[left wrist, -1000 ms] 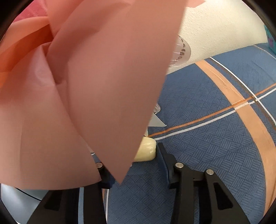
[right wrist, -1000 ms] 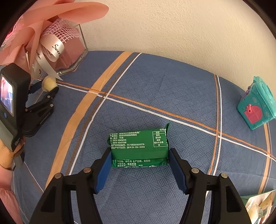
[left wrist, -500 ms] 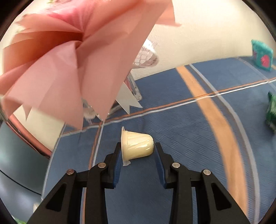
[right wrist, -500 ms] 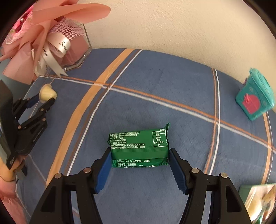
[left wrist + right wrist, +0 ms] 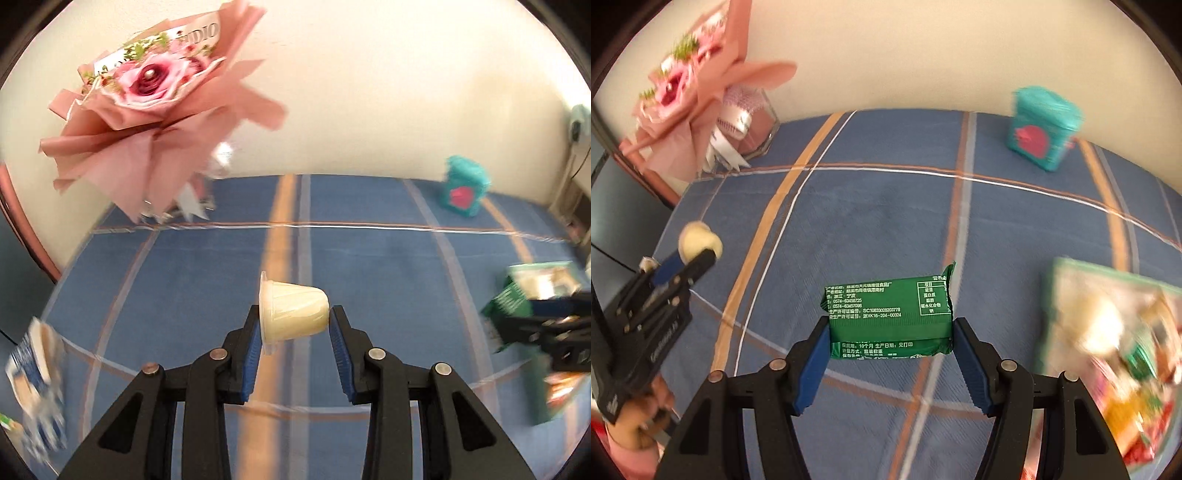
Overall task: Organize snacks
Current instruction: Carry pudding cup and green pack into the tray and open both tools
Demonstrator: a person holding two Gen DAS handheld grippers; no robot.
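- Our left gripper (image 5: 294,325) held the cream jelly cup (image 5: 291,314) sideways above the blue cloth (image 5: 369,258).
- Our right gripper (image 5: 890,343) clamped the green snack packet (image 5: 886,314).

Both views are evenly, softly lit. Heavy barrel distortion and dark vignetting are seen at the rims; the outer parts are smeared by motion blur.
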